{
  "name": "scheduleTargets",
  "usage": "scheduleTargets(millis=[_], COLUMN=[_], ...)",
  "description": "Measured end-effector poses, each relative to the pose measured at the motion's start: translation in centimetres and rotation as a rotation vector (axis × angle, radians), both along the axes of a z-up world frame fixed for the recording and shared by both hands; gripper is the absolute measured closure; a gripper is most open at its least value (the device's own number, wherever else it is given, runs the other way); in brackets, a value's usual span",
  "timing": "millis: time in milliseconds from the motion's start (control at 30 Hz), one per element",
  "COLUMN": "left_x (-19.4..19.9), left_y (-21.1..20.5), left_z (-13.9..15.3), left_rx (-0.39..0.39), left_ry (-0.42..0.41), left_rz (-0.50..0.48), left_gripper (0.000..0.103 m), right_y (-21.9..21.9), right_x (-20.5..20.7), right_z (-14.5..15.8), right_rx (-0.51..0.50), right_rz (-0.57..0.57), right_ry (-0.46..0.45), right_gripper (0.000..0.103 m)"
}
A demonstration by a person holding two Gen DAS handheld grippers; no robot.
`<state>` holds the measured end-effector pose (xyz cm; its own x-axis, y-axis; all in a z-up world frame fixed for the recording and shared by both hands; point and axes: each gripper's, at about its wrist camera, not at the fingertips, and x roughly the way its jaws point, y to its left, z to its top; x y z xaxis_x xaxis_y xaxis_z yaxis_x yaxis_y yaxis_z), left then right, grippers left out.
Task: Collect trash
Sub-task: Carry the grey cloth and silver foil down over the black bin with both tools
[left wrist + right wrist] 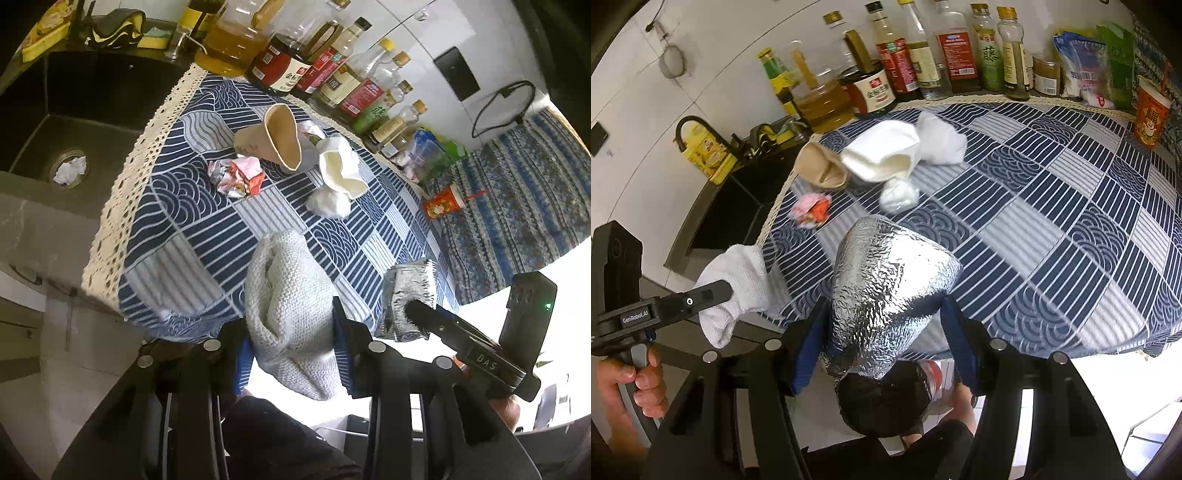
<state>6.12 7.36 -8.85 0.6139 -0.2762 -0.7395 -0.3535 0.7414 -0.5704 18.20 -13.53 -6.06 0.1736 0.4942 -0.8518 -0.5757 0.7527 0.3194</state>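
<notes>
Both grippers are full: left gripper [291, 343] clamps a knit rag [291, 295], right gripper [882, 332] pinches a foil bag [886, 288]. 4 or so scraps, like the brown cup [280, 136], lie straight ahead, past both.

Kitchen counter under a blue patterned cloth, against white walls.

We see the blue-and-white tablecloth [207, 221] with its cream lace edge filling the centre. At ten o'clock lies a dark sink [74, 122]. A row of sauce and oil bottles [295, 70] stands at twelve to one o'clock along the white wall [417, 44], which carries a black socket [458, 74] at two o'clock. Bright daylight glares at four o'clock.
</notes>
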Motion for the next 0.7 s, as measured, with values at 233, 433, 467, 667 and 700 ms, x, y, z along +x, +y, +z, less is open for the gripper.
scheduleTargets(millis=[233,433,467,667,700], left_x=[-3.7,-6.1,-6.5,-7.8,-7.9], left_y=[-0.7,-0.8,-0.8,-0.7,-0.7], left_z=[-0.2,-1.4,-1.7,-3.9,-4.3], left_rx=[0.001,-0.004,-0.009,-0.027,-0.03], left_ry=[-0.008,0.013,0.02,0.068,0.078], left_rz=[-0.017,-0.022,-0.02,-0.015,-0.014], left_gripper=[0.068,0.068,0.068,0.068,0.068], right_y=[0.5,0.9,1.1,2.0,2.2], right_x=[-4.1,-7.3,-7.9,-9.5,-9.7], right_z=[0.1,-1.1,-1.5,-3.7,-4.2], right_rx=[-0.006,-0.023,-0.028,-0.052,-0.058], right_rz=[0.018,0.033,0.039,0.067,0.073], right_ry=[0.002,0.031,0.041,0.087,0.097], right_gripper=[0.042,0.042,0.042,0.042,0.042])
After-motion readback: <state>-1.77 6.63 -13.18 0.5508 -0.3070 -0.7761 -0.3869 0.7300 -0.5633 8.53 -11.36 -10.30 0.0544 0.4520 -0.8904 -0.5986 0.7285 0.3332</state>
